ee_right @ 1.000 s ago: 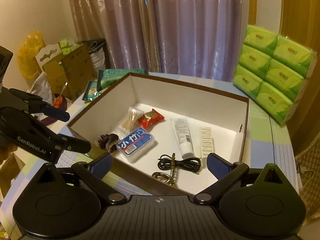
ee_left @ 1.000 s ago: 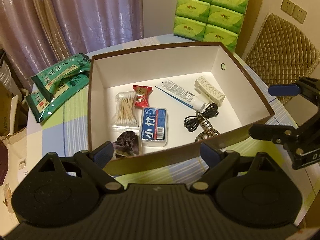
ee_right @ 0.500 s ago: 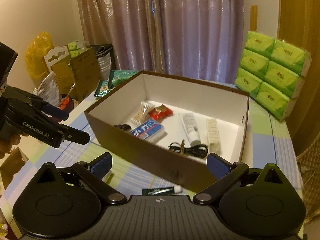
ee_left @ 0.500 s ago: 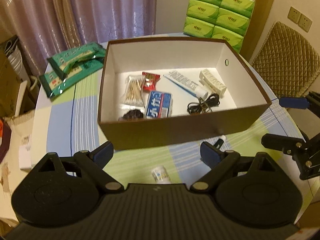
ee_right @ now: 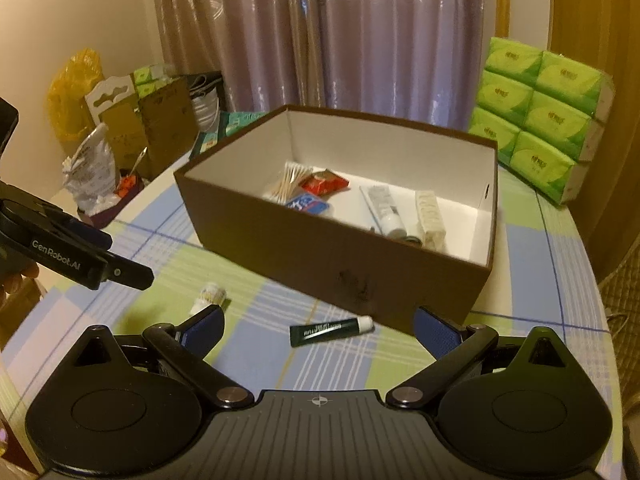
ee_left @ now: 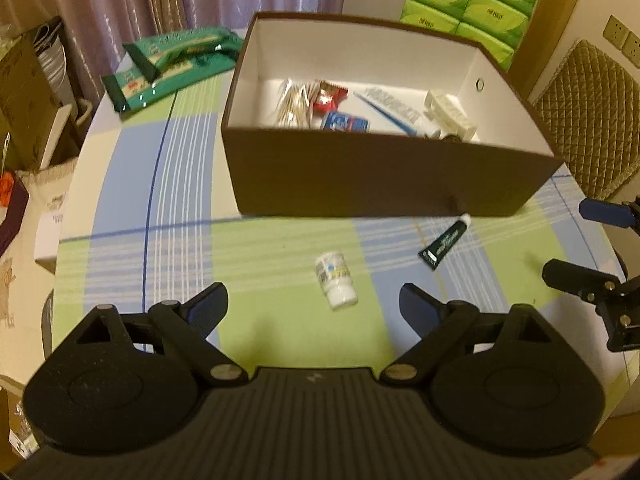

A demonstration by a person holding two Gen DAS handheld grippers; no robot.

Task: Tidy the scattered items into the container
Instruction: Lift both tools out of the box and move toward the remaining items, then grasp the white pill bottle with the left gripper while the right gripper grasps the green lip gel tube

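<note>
A brown box (ee_left: 384, 184) (ee_right: 332, 256) with a white inside holds cotton swabs (ee_left: 294, 100), a red packet (ee_right: 324, 182), a blue case, a white tube (ee_right: 384, 210) and other small items. On the cloth in front of it lie a small white bottle (ee_left: 336, 280) (ee_right: 210, 298) and a dark green tube (ee_left: 444, 242) (ee_right: 330, 330). My left gripper (ee_left: 314, 306) is open and empty, just short of the bottle. My right gripper (ee_right: 318, 324) is open and empty, just short of the green tube.
Green snack packs (ee_left: 176, 60) lie on the table at the back left. Stacked green tissue packs (ee_right: 540, 120) stand at the back right. A padded chair (ee_left: 588, 120) is to the right. Cardboard boxes and bags (ee_right: 120, 128) crowd the left beyond the table edge.
Both grippers have pulled back from over the box towards the front of the table. The bottle and the green tube have come into view in front of the box.
</note>
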